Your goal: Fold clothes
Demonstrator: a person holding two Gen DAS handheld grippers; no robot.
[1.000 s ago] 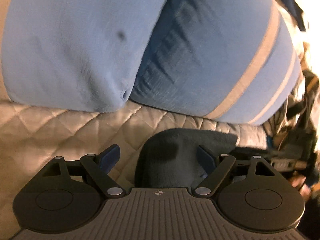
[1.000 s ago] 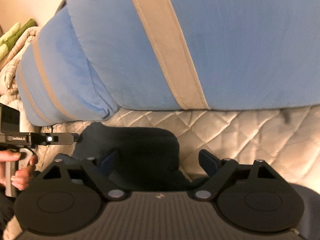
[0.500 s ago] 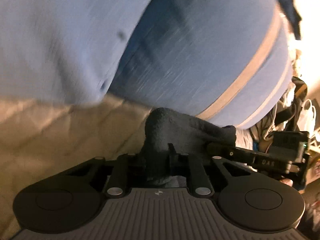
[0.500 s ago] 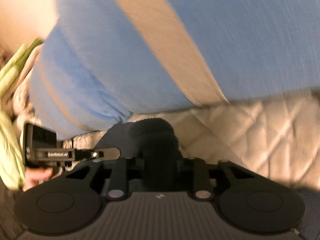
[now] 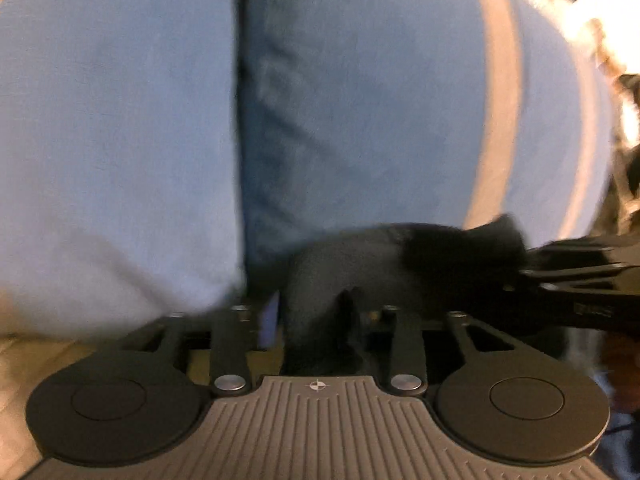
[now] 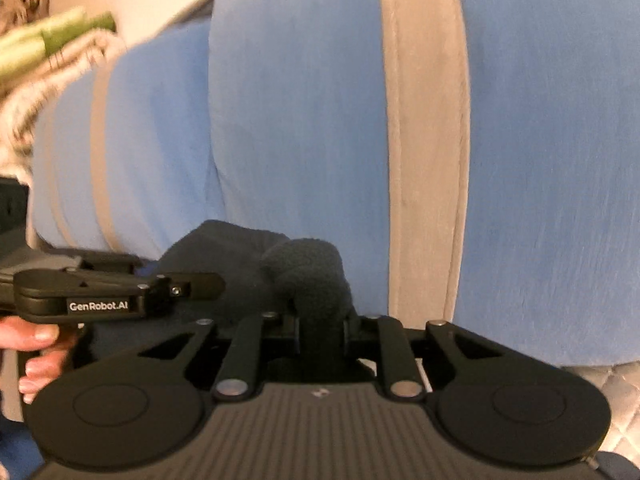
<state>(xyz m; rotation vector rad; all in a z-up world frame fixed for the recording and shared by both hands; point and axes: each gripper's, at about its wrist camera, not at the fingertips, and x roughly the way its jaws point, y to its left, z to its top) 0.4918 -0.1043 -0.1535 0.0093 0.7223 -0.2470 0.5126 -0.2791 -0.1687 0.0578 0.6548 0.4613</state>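
A dark grey fleecy garment is pinched in both grippers and lifted off the bed. My left gripper is shut on one bunched edge of it. My right gripper is shut on the other edge of the garment, which bulges above the jaws. The left gripper also shows in the right wrist view, close on the left, held by a hand. The right gripper shows at the right in the left wrist view. The rest of the garment hangs out of sight.
Two big blue pillows with beige stripes fill the view just ahead. A beige quilted bedcover lies below. A green and cream bundle sits at the far left.
Both grippers closed on the dark garment and lifted it from the quilt. They moved forward and up, so the pillows now fill the views.
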